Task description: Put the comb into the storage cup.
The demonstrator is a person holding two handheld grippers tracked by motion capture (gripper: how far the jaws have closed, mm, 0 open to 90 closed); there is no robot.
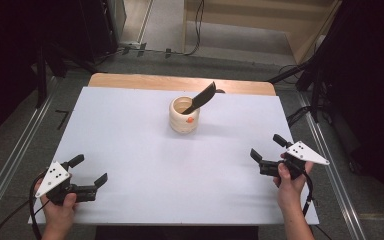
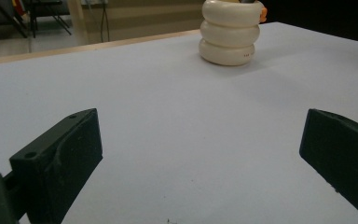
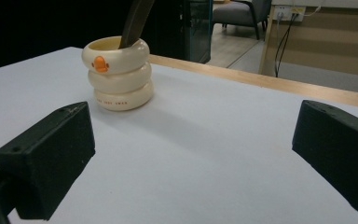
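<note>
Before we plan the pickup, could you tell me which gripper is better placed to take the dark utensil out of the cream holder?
Probably the right gripper: the utensil leans out of the holder toward its side. The left gripper sits farther off. Both are open.

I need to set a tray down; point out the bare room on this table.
Bare white table lies between the left gripper and right gripper, in front of the cream holder. Both sides of the holder are free too. It is crowded nowhere except at the holder itself.
</note>
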